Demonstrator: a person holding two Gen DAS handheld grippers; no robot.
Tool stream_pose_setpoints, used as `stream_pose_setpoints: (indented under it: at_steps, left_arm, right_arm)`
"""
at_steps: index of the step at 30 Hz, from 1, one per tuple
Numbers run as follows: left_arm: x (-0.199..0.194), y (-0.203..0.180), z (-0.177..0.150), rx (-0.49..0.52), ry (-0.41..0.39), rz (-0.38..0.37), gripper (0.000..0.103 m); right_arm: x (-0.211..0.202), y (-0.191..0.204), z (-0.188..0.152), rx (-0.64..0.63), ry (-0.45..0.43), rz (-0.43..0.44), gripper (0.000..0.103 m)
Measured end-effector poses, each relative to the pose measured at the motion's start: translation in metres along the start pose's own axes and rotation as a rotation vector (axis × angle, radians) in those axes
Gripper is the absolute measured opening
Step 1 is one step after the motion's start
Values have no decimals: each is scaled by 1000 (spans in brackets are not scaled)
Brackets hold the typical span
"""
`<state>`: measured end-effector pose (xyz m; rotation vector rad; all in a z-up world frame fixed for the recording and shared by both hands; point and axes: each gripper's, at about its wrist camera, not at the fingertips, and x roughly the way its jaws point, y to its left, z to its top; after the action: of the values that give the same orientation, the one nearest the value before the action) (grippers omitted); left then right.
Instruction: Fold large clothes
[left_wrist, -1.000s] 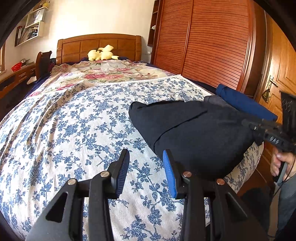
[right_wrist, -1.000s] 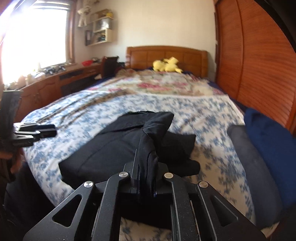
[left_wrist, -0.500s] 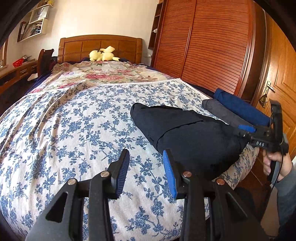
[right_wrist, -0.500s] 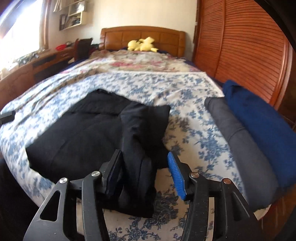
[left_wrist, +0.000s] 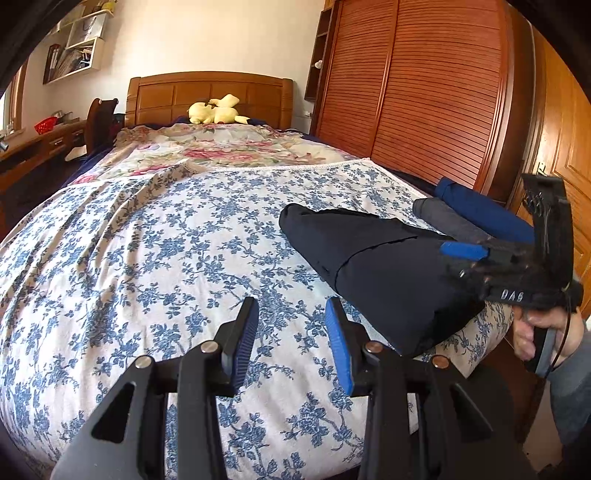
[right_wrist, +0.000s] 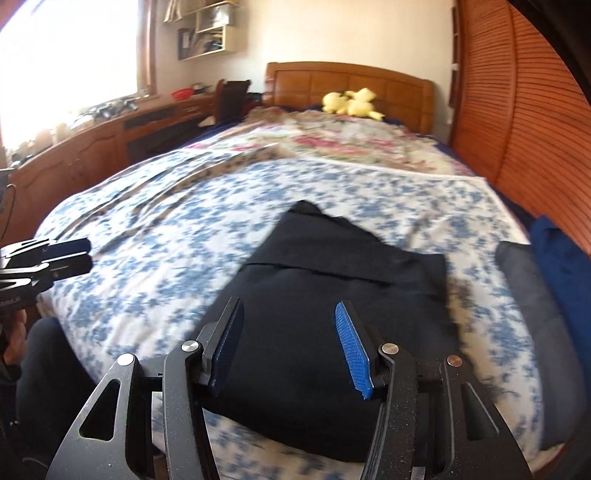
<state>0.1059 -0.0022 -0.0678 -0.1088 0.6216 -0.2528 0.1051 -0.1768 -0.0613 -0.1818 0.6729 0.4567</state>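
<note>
On floral-print bedspread (right_wrist: 184, 236): folded black cloth garment (right_wrist: 317, 295). Fold step judged finished. Right gripper (right_wrist: 290, 347) just opened, released, nothing clamped; left gripper (left_wrist: 291, 339) parted, empty. Next: fetch another garment.

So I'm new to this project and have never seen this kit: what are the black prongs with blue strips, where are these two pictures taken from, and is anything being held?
They are hand-held tools, not a robot: a person carries one two-finger gripper in each hand, each with a camera looking along its fingers. One picture looks out from the left gripper, the other from the right gripper. Both face a bed with a blue-flowered cover. On it lies a folded black garment; beside it are a grey and a blue folded garment, and a yellow plush toy sits by the headboard. Nothing is held: the left fingers are open over the cover, and the right ones have just opened above the black garment.
</note>
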Motion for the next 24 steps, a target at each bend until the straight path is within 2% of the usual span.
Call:
stream_pose_setpoints:
  at_steps: [3,7,11,17,22,24]
  left_arm:
    - [0,3,-2,0,4,-5,36]
    - [1,5,-2,-4,5,-2,36]
    - [4,5,-3,-7,10,-3,36]
    - [6,-1,-4,11,21,-10,37]
    - [11,-7,-5,22,28,-27,38]
    - [13,-9,-5,26,30,-32,39]
  right_arm:
    - [11,13,-3,-19,22,14,53]
    - [25,7,-16,-8,68,16,53]
    - [50,12,-41,-25,151,27,52]
    - [40,8,-43,-3,118,23,50]
    - [-4,-9,-28,-2,46,-30,50]
    - [-14,-25,-28,4,46,-85,50]
